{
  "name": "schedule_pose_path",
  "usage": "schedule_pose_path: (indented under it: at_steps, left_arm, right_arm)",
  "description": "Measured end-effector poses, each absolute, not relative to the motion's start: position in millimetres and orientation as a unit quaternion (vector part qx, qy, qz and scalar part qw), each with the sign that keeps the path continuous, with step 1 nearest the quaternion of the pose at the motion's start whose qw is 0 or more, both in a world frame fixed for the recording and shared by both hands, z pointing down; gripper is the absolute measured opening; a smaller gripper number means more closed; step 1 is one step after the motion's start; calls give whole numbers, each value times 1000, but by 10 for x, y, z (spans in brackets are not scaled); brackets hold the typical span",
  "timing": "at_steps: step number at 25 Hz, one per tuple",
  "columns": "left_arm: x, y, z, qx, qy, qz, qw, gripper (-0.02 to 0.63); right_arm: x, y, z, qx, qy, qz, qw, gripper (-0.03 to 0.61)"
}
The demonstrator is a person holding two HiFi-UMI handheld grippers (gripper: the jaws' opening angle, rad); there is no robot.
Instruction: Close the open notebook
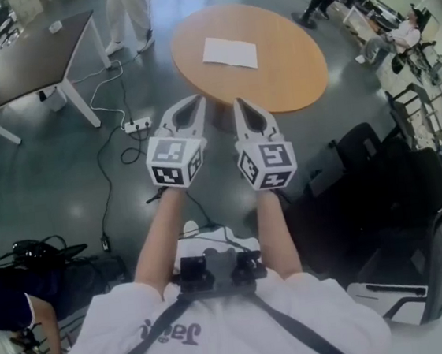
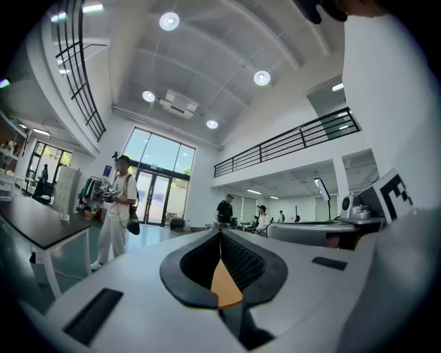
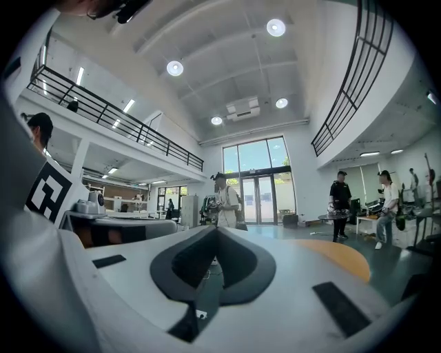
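The open notebook (image 1: 229, 52) lies as a white spread on the round wooden table (image 1: 289, 77), in the far half of the head view. My left gripper (image 1: 196, 100) and right gripper (image 1: 239, 103) are side by side over the floor, short of the table's near edge, both pointing at it. Each is shut with nothing between its fingers. In the left gripper view the jaws (image 2: 220, 233) meet in a line, with a sliver of the orange table (image 2: 226, 284) behind them. The right gripper (image 3: 216, 229) looks the same, with the table (image 3: 344, 256) to its right.
A dark rectangular table (image 1: 33, 55) stands at the far left. A power strip (image 1: 137, 126) and cables lie on the floor by my left gripper. A person (image 1: 127, 12) stands beyond the round table. Black chairs (image 1: 377, 154) crowd the right side.
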State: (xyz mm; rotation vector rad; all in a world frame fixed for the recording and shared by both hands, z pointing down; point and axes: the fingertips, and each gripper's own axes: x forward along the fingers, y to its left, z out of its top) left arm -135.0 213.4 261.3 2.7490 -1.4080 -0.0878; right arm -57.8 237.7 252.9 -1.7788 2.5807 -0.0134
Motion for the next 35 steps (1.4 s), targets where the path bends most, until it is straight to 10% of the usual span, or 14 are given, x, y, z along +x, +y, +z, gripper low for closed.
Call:
schedule_pose_path:
  at_steps: [35]
  left_arm:
    - [-1152,805,2544,885,-463,-43,28,14]
  right_arm:
    - [-299,1041,2329,-560,828,19,15,17]
